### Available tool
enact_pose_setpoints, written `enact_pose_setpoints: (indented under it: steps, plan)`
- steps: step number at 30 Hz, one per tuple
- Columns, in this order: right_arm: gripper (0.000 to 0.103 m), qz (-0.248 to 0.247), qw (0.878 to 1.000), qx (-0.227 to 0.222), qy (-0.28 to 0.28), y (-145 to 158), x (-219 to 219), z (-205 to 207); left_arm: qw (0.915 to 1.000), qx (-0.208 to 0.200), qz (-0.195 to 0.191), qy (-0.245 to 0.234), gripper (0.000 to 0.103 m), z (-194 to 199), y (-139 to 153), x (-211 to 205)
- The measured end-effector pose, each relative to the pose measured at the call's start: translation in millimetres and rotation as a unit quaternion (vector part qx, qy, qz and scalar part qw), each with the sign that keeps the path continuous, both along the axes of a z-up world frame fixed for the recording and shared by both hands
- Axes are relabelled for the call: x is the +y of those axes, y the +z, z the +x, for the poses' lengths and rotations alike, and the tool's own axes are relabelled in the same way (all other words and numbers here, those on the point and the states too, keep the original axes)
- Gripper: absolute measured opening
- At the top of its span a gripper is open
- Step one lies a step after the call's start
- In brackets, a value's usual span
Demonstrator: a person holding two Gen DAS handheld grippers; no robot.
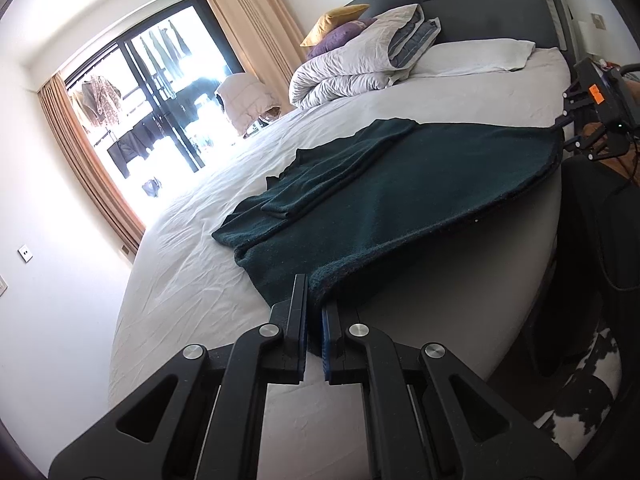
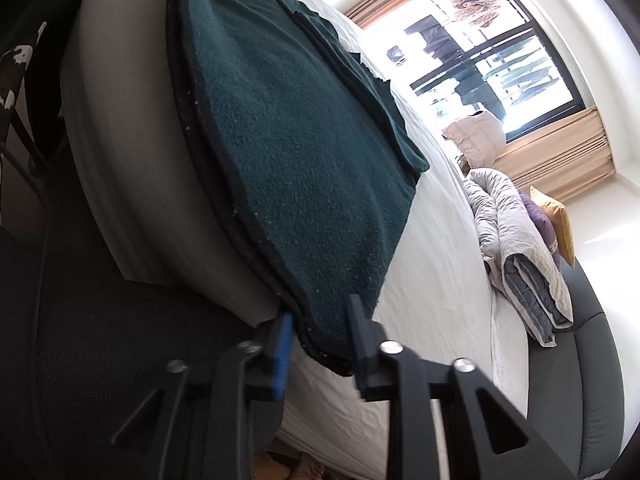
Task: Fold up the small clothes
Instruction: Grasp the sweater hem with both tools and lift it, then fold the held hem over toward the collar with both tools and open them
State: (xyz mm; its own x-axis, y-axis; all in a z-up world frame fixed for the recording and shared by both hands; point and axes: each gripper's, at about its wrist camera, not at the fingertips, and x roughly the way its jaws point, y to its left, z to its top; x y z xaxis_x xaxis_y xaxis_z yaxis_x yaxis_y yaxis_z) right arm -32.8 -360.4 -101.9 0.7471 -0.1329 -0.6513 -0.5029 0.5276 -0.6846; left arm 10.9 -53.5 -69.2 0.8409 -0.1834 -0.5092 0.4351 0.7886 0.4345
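A dark green fleece garment lies spread on the white bed, one sleeve folded over its middle. Its hem runs along the mattress edge. My left gripper is shut on the near hem corner, which rises off the sheet into the pads. In the right wrist view the garment fills the upper middle. My right gripper straddles the other hem corner. Its blue pad and black finger stand apart on either side of the loose cloth, which does not look pinched. The right gripper also shows at the far corner in the left wrist view.
The bed sheet spreads left toward a bright window with tan curtains. A rolled duvet and pillows sit by the dark headboard. A person's dark clothing stands against the mattress side.
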Motion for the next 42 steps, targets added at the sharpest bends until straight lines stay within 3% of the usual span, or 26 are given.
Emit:
enact_pose_setpoints:
  steps: [9,18,27,34,42]
  plan:
    - [0.004,-0.001,1.0,-0.002,-0.019,-0.5,1.7,-0.1,1.0,0.001,-0.007,0.003,0.004,-4.7,-7.1,3.0]
    - [0.003,0.032,0.996,-0.071,-0.05,33.0,7.0,9.1,0.9996,-0.016,-0.022,0.011,0.004,-3.0,4.9,6.8]
    - [0.003,0.068,0.987,-0.126,-0.073,68.8,10.1,40.5,0.9961,-0.037,-0.074,0.03,0.004,11.8,37.0,10.8]
    - [0.003,0.085,0.982,-0.156,-0.063,96.0,24.9,79.4,0.9913,-0.052,-0.107,0.056,0.004,45.9,64.3,17.7]
    - [0.003,0.097,0.98,-0.162,-0.069,116.4,31.7,155.7,0.9808,-0.011,-0.171,0.092,0.004,117.7,79.4,52.7]
